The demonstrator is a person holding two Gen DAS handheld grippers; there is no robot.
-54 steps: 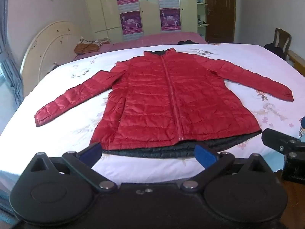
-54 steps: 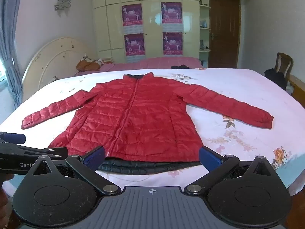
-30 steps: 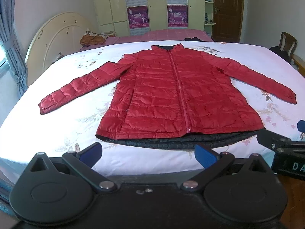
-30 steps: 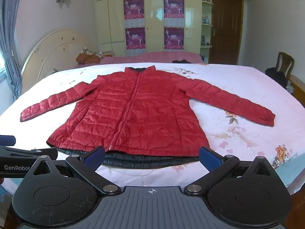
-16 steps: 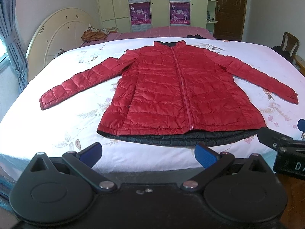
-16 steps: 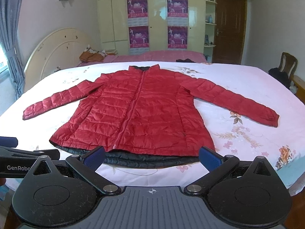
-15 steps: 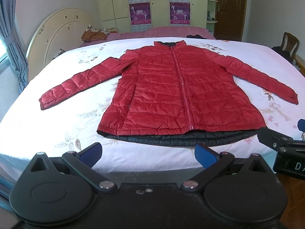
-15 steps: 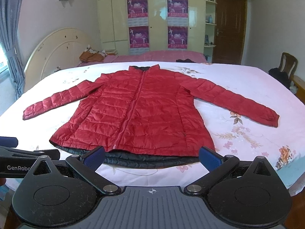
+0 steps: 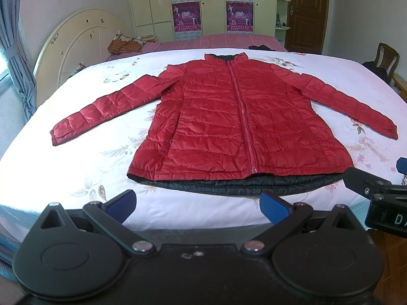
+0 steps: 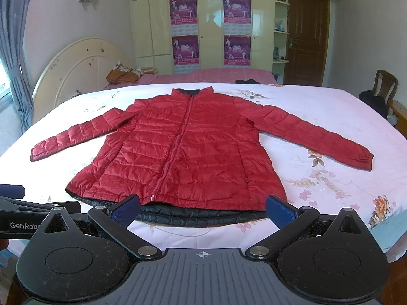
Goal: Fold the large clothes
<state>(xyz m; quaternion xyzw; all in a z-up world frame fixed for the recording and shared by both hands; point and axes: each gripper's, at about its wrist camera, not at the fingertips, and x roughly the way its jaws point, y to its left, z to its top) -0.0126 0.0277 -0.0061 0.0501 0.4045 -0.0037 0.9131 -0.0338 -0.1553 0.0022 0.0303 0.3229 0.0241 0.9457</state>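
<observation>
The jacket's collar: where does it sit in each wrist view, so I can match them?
Left wrist view: collar at top centre, slightly right of the middle.
Right wrist view: collar upper centre, slightly left of the middle.
Shared landmark: the brown door, behind and right of the collar.

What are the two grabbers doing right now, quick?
Left gripper: open, holding nothing, short of the jacket.
Right gripper: open, holding nothing.
</observation>
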